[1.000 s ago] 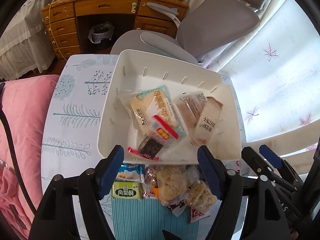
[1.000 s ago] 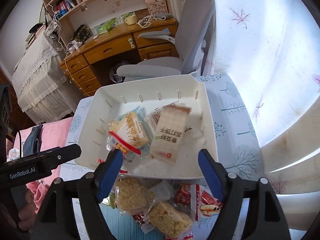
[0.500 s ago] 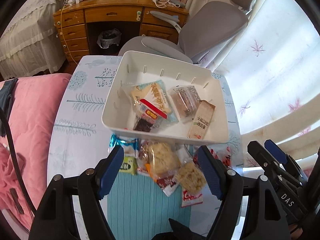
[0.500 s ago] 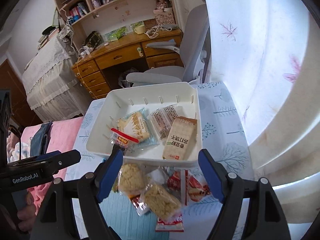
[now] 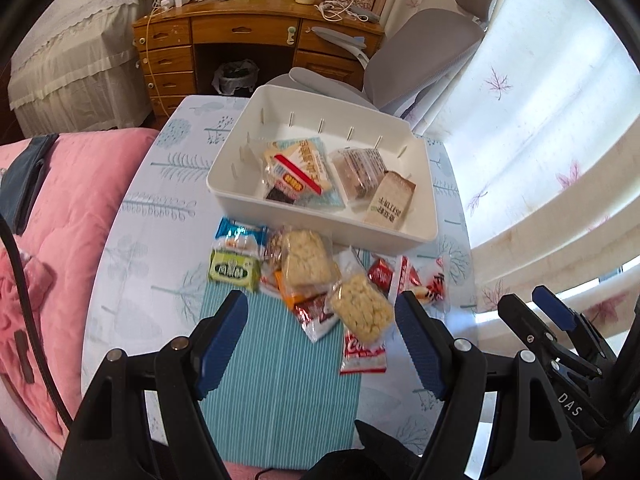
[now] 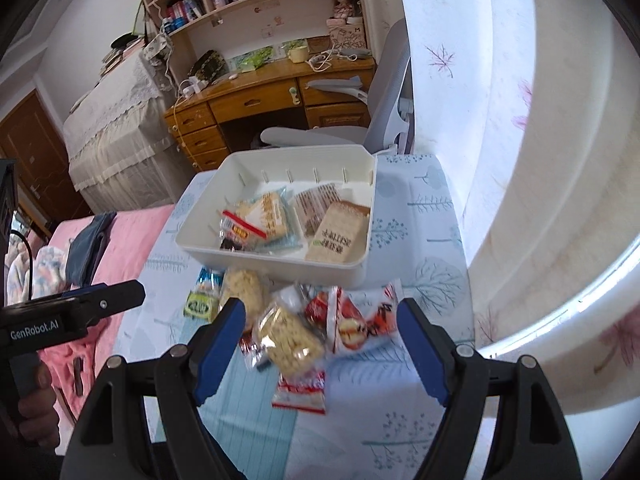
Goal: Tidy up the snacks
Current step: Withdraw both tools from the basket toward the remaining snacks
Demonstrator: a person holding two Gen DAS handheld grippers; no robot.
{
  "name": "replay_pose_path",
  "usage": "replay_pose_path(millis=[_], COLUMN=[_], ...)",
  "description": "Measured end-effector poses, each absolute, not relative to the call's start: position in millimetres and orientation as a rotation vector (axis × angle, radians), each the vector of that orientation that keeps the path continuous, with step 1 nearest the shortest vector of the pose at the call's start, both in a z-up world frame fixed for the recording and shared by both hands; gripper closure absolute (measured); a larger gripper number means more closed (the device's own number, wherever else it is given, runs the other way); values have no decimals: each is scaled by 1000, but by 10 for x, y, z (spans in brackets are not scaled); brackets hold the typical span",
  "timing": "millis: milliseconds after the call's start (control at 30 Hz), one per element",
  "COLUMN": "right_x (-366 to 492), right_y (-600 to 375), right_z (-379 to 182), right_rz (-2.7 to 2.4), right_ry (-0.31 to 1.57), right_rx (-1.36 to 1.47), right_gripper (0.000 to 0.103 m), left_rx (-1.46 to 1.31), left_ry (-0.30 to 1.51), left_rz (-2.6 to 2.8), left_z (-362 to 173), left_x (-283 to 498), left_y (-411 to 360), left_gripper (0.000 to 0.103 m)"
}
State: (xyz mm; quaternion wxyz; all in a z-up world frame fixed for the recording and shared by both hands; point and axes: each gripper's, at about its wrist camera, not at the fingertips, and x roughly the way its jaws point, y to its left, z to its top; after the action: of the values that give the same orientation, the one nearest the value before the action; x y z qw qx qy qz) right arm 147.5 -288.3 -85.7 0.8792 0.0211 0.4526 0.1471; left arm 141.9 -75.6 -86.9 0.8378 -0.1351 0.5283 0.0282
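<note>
A white bin (image 5: 240,200) (image 6: 200,246) stands on the table and holds several snack packets, among them a beige bar (image 5: 390,202) (image 6: 338,232). A pile of loose snacks lies in front of it: a green packet (image 5: 234,270) (image 6: 200,304), two rice-cracker packs (image 5: 306,258) (image 5: 362,308) (image 6: 290,338) and red packets (image 5: 416,278) (image 6: 348,322). My left gripper (image 5: 322,334) is open and empty, above the near side of the pile. My right gripper (image 6: 320,338) is open and empty over the pile.
A teal striped mat (image 5: 276,380) lies on the tree-print tablecloth (image 5: 132,248). A pink quilt (image 5: 48,240) is at the left, curtains (image 5: 540,160) at the right. A grey office chair (image 5: 420,60) and a wooden desk (image 5: 240,36) stand behind the table.
Both grippers have pulled back and up from the bin; the bin and the snack pile now look smaller and farther. Both stay open and empty.
</note>
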Motion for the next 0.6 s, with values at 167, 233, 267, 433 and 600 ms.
replay_pose_path(millis=[167, 233, 267, 433, 600], right_x=[1332, 1296, 1271, 1240, 1267], right_y=[-2993, -3036, -3069, -3135, -3165], right_z=[-930, -976, -1008, -1175, -1417], right_rz=[317, 315, 314, 307, 291], right_ry=[952, 965, 972, 1025, 1110], right_rx=[25, 28, 30, 29, 45], right_gripper=[21, 19, 18, 18, 17], left_rx=[-284, -283, -282, -284, -302], left_ry=[1132, 1142, 1148, 1192, 1252], left_rz=[83, 94, 97, 109, 87], left_z=[-939, -978, -995, -1135, -1335], left_x=[1254, 1212, 1203, 1205, 1279], left_y=[-843, -856, -860, -852, -866], left_gripper=[25, 23, 22, 15, 14])
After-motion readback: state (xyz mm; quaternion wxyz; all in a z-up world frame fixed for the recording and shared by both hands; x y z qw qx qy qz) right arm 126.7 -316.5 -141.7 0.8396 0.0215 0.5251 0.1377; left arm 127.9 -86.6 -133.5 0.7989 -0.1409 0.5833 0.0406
